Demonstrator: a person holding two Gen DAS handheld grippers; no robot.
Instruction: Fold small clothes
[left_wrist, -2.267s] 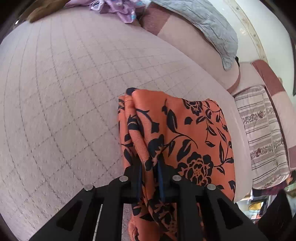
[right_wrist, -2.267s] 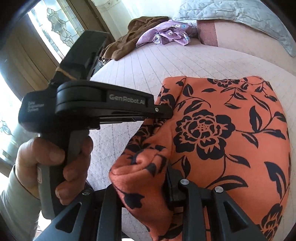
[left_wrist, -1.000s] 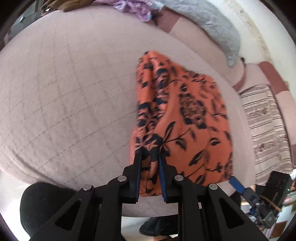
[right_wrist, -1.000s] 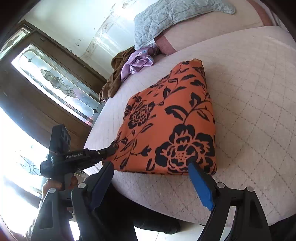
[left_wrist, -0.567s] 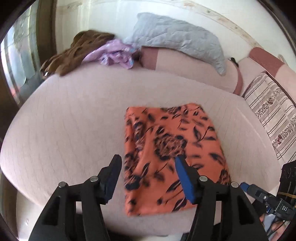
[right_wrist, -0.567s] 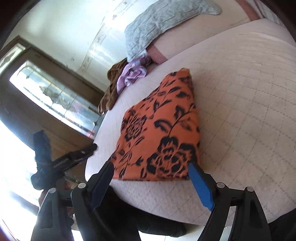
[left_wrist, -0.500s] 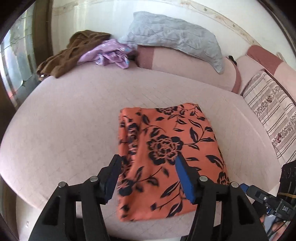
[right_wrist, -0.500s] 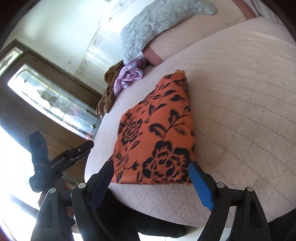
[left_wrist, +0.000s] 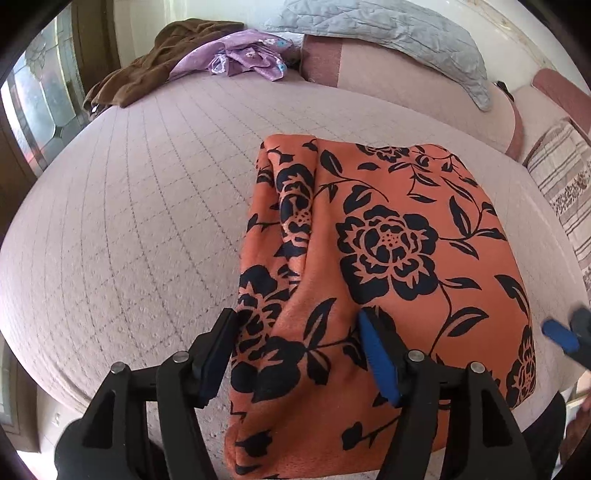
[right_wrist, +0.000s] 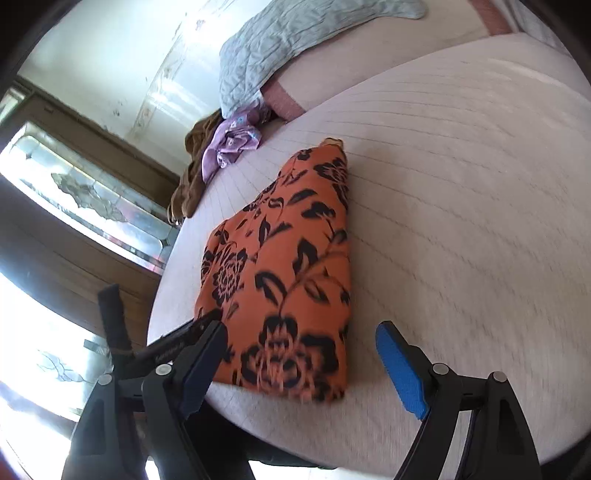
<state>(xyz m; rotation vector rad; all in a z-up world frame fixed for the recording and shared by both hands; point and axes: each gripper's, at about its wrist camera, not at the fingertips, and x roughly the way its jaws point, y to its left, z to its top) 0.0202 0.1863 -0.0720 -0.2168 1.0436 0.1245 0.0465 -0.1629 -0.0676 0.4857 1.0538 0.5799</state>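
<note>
Orange floral garment (left_wrist: 388, 266) now lies folded flat near the bed's (left_wrist: 140, 229) front edge; a second ago the left claw (left_wrist: 295, 354) pinched its near-left corner. Left claw released, jaws opening, straddling that corner without pressing. Right claw (right_wrist: 299, 362) spread wide, empty, garment at its 12 o'clock. Fold looks finished. Brown and purple clothes (left_wrist: 236, 55) wait at 11 o'clock

- Quilted pink bed cover (left_wrist: 147, 206), grid-stitched.
- Grey quilted pillow (left_wrist: 388, 33) at the head.
- Striped pillow (left_wrist: 565, 184) beside the bed's right edge.
- Stained-glass window (right_wrist: 92, 206).
</note>
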